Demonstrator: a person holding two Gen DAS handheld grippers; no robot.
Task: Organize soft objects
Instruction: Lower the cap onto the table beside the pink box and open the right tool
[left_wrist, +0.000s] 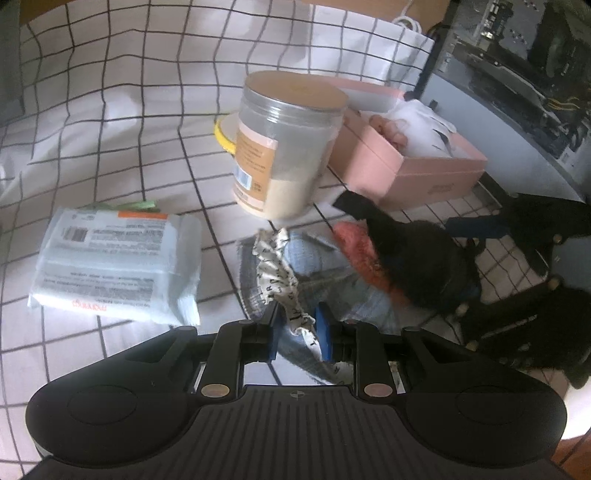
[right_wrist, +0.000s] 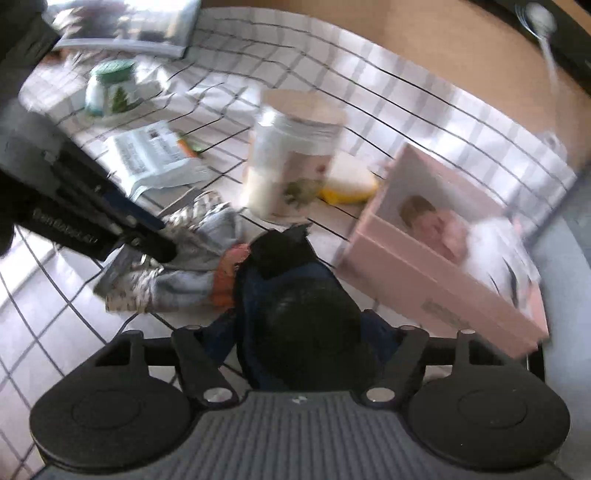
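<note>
My left gripper is shut on a white patterned scrunchie that lies over a grey folded cloth on the checked tablecloth. My right gripper is shut on a black furry soft item, seen in the left wrist view too, beside an orange fuzzy piece. A pink open box holds a pink soft thing and a white fabric; it also shows in the right wrist view. The left gripper shows in the right view.
A clear plastic jar of powder stands in the middle with a yellow-rimmed white lid behind it. A wet-wipes pack lies at the left. A green-lidded jar stands far back. A white paper bag stands behind the box.
</note>
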